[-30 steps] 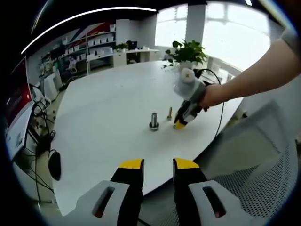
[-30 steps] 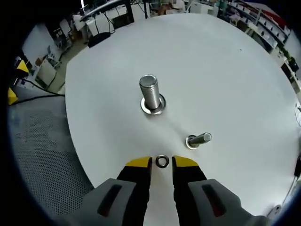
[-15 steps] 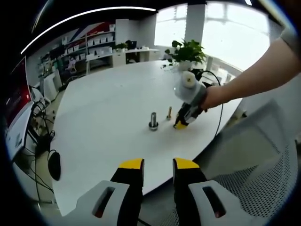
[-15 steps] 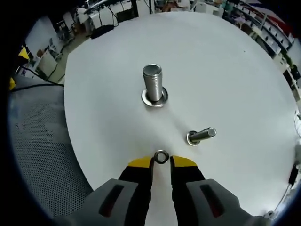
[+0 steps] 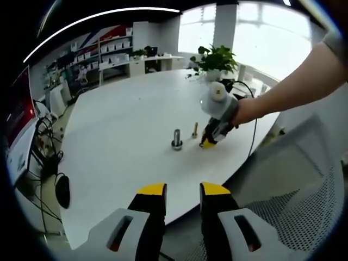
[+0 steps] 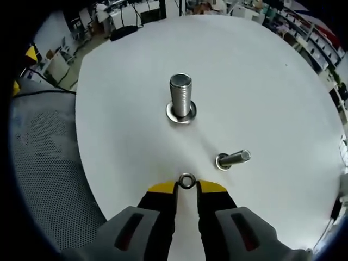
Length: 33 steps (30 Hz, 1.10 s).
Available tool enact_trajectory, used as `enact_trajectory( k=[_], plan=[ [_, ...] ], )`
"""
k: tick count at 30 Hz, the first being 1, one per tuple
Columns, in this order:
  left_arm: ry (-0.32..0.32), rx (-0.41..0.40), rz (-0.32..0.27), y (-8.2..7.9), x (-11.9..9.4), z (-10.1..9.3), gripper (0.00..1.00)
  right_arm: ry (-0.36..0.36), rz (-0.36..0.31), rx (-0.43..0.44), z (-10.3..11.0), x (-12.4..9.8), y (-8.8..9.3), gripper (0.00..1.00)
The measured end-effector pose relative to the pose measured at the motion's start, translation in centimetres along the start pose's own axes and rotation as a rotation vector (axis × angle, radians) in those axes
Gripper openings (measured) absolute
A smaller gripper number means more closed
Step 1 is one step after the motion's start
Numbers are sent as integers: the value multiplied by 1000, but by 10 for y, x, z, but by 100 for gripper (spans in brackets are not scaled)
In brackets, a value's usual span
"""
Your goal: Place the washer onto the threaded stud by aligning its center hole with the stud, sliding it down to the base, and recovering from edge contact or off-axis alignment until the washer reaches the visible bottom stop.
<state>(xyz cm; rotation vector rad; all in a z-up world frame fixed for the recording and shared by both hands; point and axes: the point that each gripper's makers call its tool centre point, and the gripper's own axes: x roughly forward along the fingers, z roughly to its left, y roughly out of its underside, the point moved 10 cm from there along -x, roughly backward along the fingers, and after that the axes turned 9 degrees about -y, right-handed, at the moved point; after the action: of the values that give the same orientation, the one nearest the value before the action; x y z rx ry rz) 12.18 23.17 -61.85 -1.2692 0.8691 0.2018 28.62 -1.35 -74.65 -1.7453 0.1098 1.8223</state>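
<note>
In the right gripper view, the right gripper (image 6: 186, 187) has narrowed its yellow tips around the washer (image 6: 186, 180), which sat loosely between them a second ago and now sits at their ends. In the left gripper view, that gripper (image 5: 209, 142) has edged slightly closer to the small stud (image 5: 194, 130) on the table (image 5: 125, 136).

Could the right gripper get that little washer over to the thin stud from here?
Probably yes. The right gripper has the washer at its tips, and bare table lies between it and the thin stud.
</note>
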Motion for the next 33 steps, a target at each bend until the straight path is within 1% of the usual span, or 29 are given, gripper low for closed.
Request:
enact_trajectory(
  k=[2, 7, 12, 13, 16, 18, 20, 22, 24, 29, 33],
  plan=[
    [-2, -1, 0, 0, 0, 0, 22, -13, 10, -16, -1, -1, -1, 16],
    [-4, -2, -3, 0, 0, 1, 22, -19, 36, -49, -2, 1, -6, 16],
    [-7, -4, -4, 0, 0, 1, 22, -28, 94, -74, -2, 2, -12, 15],
    [-8, -4, -4, 0, 0, 1, 22, -25, 97, -77, -1, 2, -14, 14],
    [-9, -5, -3, 0, 0, 1, 22, -21, 139, -76, -1, 4, -18, 14],
    [-10, -5, -4, 0, 0, 1, 22, -17, 172, -98, 0, 4, -21, 14],
    [-10, -5, -6, 0, 0, 1, 22, -11, 185, -109, 2, 4, -22, 14],
    [-13, -6, -8, -1, 0, 2, 22, -5, 187, -105, 2, 4, -21, 14],
    [-13, -8, -9, -1, -1, 2, 22, 0, 173, -94, 2, 4, -19, 14],
    [-11, -7, -7, -1, -1, 1, 22, 12, 115, -83, 3, 1, -12, 14],
    [-9, -6, -7, 0, -1, 1, 22, 29, 84, -74, 4, 1, -9, 14]
  ],
)
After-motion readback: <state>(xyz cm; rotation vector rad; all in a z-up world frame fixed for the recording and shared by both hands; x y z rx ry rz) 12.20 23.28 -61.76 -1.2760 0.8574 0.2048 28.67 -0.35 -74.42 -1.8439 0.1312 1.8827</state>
